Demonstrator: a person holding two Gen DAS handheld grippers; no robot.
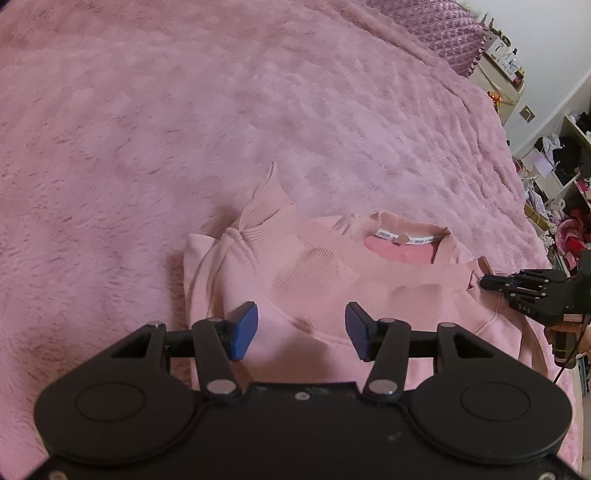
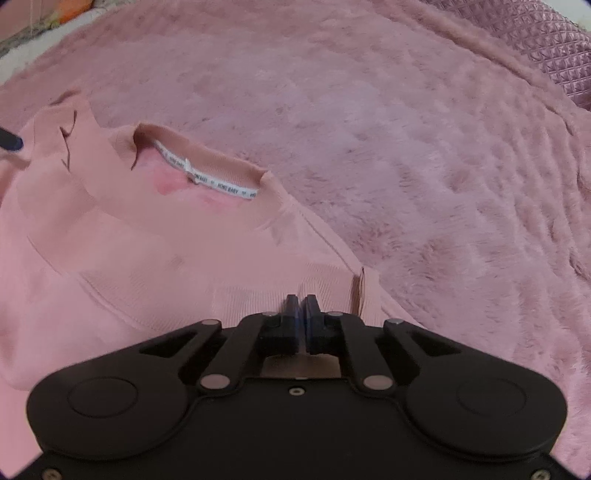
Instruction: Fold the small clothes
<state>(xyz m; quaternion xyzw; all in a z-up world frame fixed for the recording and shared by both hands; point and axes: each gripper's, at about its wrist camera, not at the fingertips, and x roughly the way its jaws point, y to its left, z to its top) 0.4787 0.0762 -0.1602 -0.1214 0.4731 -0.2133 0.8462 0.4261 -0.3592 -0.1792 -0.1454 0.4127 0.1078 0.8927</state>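
Pink blanket (image 1: 147, 147); sweater (image 1: 332, 295) collar faces away.

Sweatshirt (image 1: 332, 295): pale dusty pink, finely ribbed at cuffs and collar; deeper pink lining inside the neck opening. Neck tape (image 2: 207, 177) inside that collar: white with small dark lettering. Blanket (image 1: 184, 129) beneath the sweatshirt: fluffy pink, faint wavy texture. Quilted cover (image 1: 436, 26) beyond the sweatshirt: mauve, diamond pattern. Left gripper (image 1: 301, 332): black body, blue pads (image 1: 243, 330). Right gripper (image 2: 300, 314): black.
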